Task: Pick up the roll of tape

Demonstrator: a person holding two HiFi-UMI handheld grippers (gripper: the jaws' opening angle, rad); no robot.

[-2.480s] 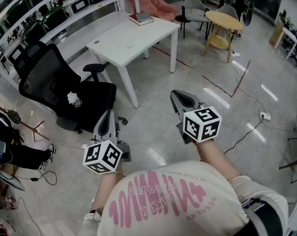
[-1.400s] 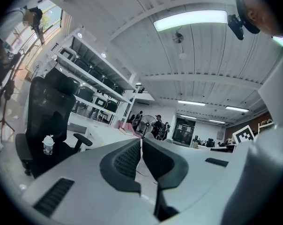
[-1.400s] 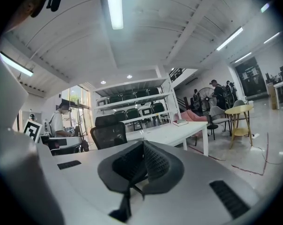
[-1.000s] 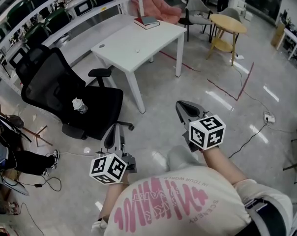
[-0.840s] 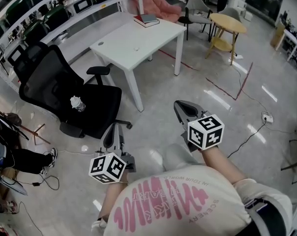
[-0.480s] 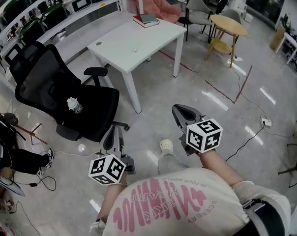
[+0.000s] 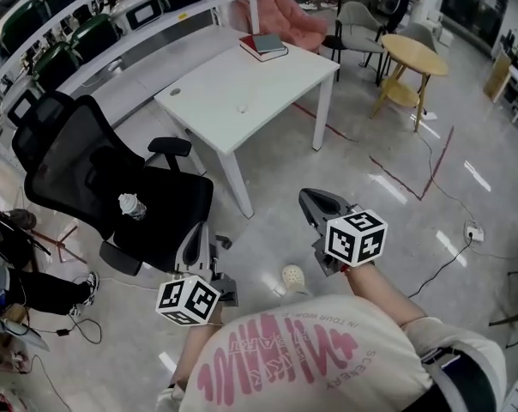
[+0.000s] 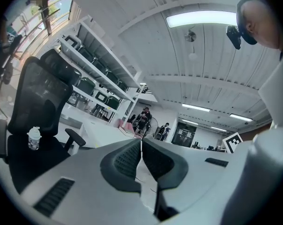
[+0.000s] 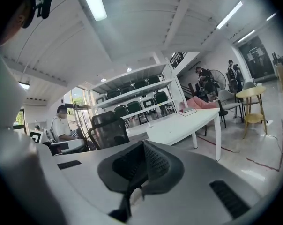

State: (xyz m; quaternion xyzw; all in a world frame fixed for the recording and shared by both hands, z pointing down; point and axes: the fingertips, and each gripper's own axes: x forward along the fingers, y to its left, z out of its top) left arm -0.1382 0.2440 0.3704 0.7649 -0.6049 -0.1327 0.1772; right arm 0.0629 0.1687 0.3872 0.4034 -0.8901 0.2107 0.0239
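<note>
White bench (image 7: 272, 71) stands well ahead of the left tongs (image 8: 140, 144) and right tongs (image 9: 142, 145), both pressed together, empty. On that bench lies a small pale speck, maybe the roll of tape (image 7: 242, 107).

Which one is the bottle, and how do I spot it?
Look for the big white table. Just left of it in the head view is a black office chair, and the bottle sits on its seat. It is small and clear, the only pale thing on that dark seat.
</note>
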